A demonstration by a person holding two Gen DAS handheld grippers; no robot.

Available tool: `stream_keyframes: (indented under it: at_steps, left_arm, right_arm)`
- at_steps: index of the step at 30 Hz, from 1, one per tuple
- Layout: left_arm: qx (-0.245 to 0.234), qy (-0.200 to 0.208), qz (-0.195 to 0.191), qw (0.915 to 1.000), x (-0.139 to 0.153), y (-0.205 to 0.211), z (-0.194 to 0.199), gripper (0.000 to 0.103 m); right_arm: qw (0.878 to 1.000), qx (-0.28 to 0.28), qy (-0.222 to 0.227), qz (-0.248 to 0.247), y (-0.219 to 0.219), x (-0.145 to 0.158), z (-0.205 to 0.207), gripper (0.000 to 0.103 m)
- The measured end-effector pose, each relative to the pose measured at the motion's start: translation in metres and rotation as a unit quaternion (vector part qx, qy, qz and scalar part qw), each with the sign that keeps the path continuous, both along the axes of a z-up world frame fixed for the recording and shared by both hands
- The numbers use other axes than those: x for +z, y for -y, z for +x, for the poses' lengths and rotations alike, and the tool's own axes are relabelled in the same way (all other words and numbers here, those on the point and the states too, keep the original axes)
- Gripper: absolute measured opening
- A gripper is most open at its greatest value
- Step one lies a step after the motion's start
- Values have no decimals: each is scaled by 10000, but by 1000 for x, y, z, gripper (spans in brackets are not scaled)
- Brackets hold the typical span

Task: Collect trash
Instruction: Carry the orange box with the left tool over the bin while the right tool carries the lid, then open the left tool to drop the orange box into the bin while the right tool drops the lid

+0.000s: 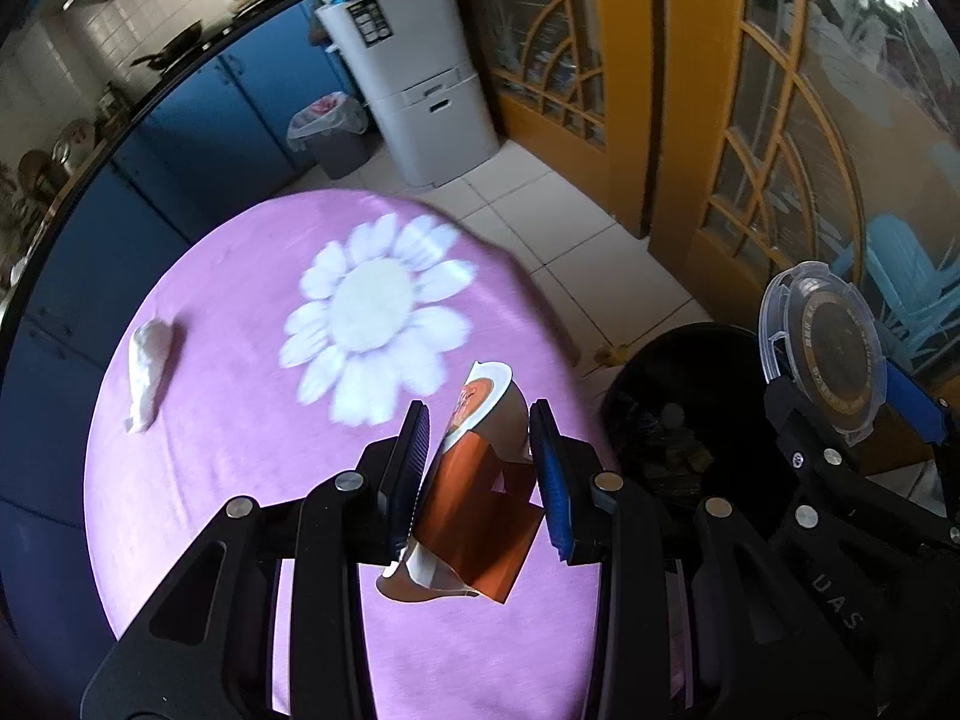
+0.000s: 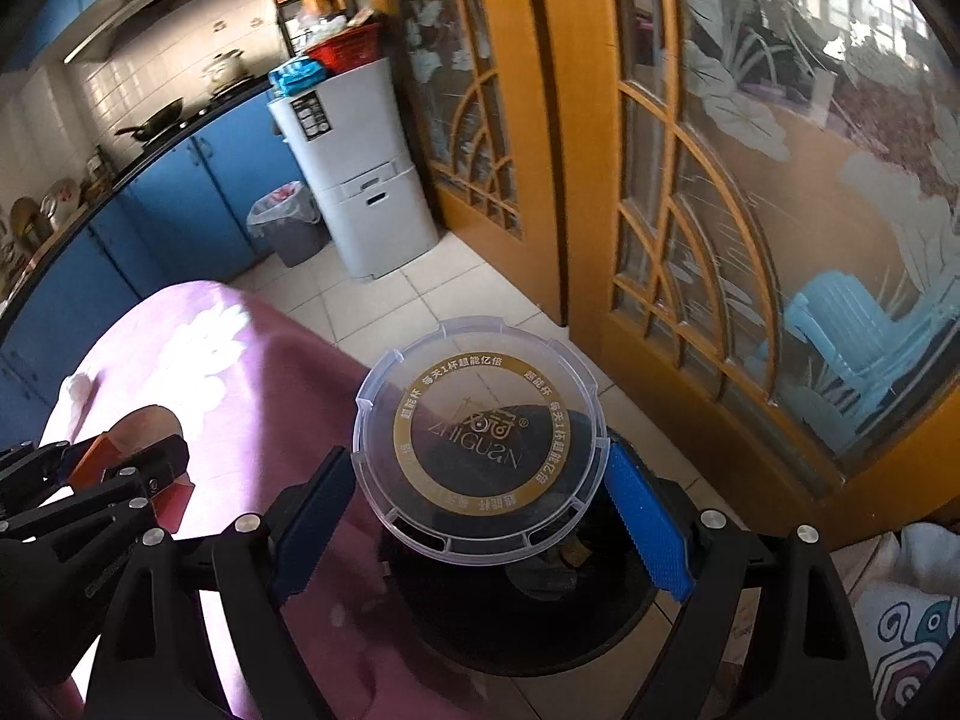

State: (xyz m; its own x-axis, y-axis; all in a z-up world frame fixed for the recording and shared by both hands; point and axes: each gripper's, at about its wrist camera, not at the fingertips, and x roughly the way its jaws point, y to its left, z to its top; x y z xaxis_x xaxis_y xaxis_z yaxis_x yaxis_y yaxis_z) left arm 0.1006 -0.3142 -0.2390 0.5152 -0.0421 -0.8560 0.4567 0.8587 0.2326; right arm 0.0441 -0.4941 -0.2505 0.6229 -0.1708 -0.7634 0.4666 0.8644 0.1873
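Note:
My left gripper (image 1: 480, 468) is shut on a crumpled orange and white wrapper (image 1: 474, 492), held above the round table with the pink flower cloth (image 1: 240, 450). A white crumpled tissue (image 1: 147, 372) lies on the cloth at the left. My right gripper (image 2: 480, 480) is shut on a clear round plastic lid with a gold ring (image 2: 480, 438), gripped by its edges and held over a black bin (image 2: 528, 612) on the floor. The left wrist view shows the same lid (image 1: 822, 354) at the right, above the black bin (image 1: 678, 420), which has some trash inside.
A grey bin with a clear liner (image 1: 333, 132) stands on the tiled floor beside a white cabinet (image 1: 414, 72). Blue kitchen cupboards (image 1: 198, 138) run along the left. Yellow-framed glass doors (image 2: 690, 210) close off the right. A patterned cushion (image 2: 900, 630) lies at the lower right.

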Motion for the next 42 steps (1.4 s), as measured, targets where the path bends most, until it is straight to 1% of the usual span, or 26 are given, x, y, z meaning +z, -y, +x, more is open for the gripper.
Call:
stream_keyframes:
  at_steps: [9,22,36,37,40,42]
  left_arm:
    - [-388,-11,116,9992,-6,47,-10,36]
    - [-644,-107,306,9974,-22,87,-16,36]
    - [-693,-220,483,9962,-38,109,-14,36]
    - [-690,-228,505,9961,-40,110,-13,38]
    - [-649,-212,566,9961,-42,110,-13,39]
    - [-618,-232,578,9961,-44,111,-12,45]
  right_arm:
    - [9993,-320,-52,201,34,-14,-11,82]
    - [9973,-555,-130,459,68,-35,-20,82]
    - [9953,-696,-195,645,88,-52,-25,82]
    - [9952,-703,-195,658,90,-52,-26,82]
    - [9950,-702,-195,687,90,-53,-25,82]
    - [9949,-698,-196,699,89,-54,-25,82]
